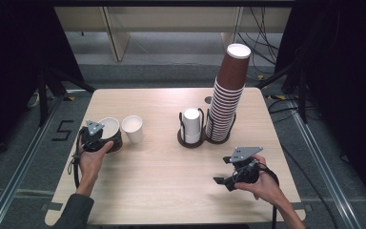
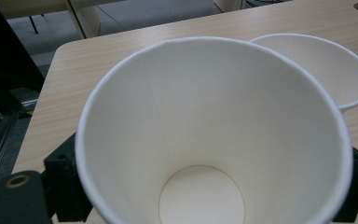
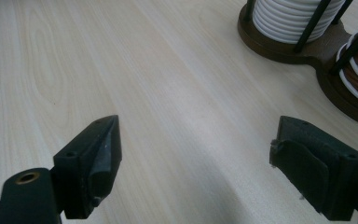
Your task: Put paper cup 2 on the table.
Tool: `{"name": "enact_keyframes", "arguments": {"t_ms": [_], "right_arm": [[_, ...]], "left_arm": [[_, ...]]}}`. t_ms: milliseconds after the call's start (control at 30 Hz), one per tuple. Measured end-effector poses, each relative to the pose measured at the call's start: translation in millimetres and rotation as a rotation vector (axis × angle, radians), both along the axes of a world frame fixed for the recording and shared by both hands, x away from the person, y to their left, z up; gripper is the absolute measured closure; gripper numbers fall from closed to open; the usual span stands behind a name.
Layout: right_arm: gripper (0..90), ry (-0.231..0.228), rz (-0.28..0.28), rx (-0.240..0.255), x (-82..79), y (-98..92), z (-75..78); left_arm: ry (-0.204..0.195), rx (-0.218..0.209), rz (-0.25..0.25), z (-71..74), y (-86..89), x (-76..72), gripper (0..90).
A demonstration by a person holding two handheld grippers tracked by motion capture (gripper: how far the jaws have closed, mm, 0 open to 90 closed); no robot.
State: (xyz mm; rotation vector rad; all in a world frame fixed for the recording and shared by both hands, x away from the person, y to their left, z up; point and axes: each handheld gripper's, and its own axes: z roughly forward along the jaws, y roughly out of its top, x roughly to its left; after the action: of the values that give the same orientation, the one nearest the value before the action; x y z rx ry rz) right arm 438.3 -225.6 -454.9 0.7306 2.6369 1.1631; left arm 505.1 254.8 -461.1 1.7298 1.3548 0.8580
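Two forearms are seen entering from the near edge in the high view. At the left, the left tongs (image 1: 100, 138) are closed around a brown paper cup (image 1: 109, 130), kept upright just beside a white cup (image 1: 133, 128), likely so both stand in a row. At the near right, the right tongs (image 1: 228, 175) are held wide open and empty. A cup holder (image 1: 190, 140) and a tall brown stack (image 1: 226, 98) are placed farther off. The pale wooden surface (image 1: 162, 176) is ringed by dark curtains and floor cables.

From the left gripper view, the held cup's (image 2: 205, 140) white inside is seen from above.

From the right gripper view, bare wood (image 3: 168, 93) is seen between parted jaws.
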Motion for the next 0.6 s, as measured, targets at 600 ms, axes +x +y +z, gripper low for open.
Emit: {"name": "enact_keyframes", "arguments": {"t_ms": [600], "right_arm": [[16.3, 0.004, 0.012, -0.001, -0.2, 1.6, -2.3]], "left_arm": [[0.009, -0.021, -0.030, -19.2, 3.5, 1.1, 11.2]]}}
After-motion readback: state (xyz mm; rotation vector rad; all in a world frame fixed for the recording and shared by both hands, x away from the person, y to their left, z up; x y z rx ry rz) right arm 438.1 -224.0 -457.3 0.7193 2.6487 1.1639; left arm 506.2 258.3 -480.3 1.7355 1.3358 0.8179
